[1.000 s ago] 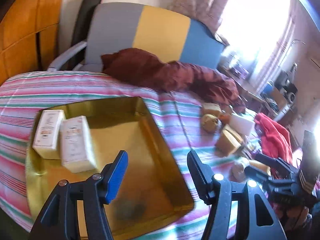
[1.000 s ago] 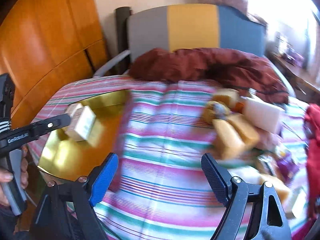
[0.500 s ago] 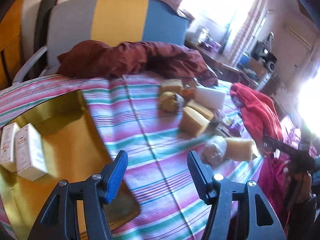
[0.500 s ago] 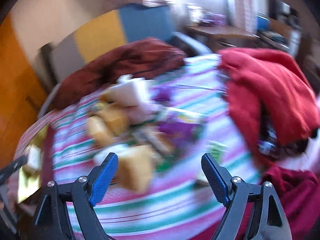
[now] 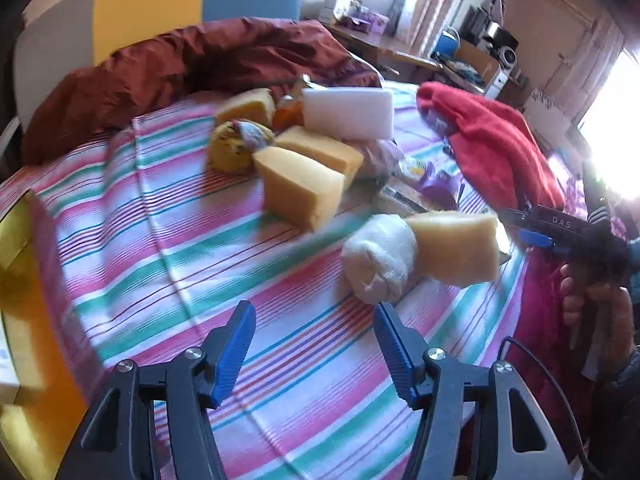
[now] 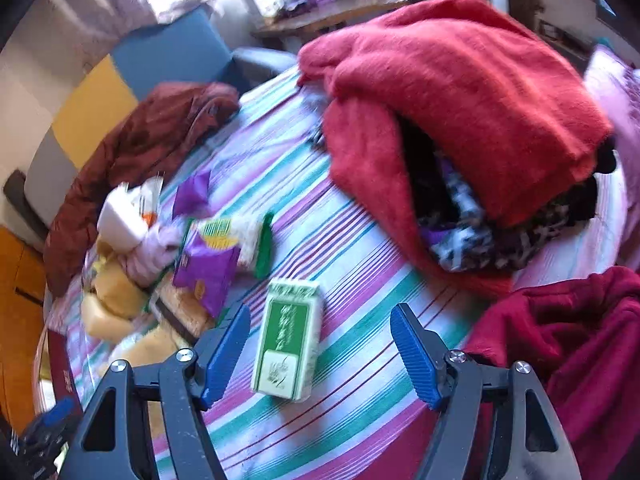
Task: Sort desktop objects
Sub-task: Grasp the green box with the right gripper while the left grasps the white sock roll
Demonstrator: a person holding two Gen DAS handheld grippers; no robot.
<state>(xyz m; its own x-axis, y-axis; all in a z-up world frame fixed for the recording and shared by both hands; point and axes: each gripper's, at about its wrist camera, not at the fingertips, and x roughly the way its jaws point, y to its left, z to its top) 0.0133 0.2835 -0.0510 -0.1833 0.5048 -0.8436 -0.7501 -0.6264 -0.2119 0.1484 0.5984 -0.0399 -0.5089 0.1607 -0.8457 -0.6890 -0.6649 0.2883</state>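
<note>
Crowded desk under a striped cloth (image 5: 168,248). Between the left gripper (image 5: 316,344) and the far edge: a white cloth bundle (image 5: 380,260) touching a yellow sponge block (image 5: 460,246), two more yellow blocks (image 5: 302,188) behind, a white foam block (image 5: 348,114), a maroon garment (image 5: 200,64) along the back, a red blanket (image 5: 492,140) to the right. Gold tray (image 5: 28,320) at the left edge. Left fingers parted over bare cloth, nothing between them.

Under the right gripper (image 6: 320,348): a green-and-white box (image 6: 288,338) lying flat, long axis running away from the camera and leaning slightly right, labelled face up, near end between the fingers (image 6: 416,360). Right fingers just now closing in, still apart from the box on both sides. To its left, purple snack packets (image 6: 208,268) and a green-edged packet (image 6: 262,244), close but apart. To its right, a dark red garment (image 6: 568,352); farther back, the red blanket heaped over patterned fabric (image 6: 464,240).
</note>
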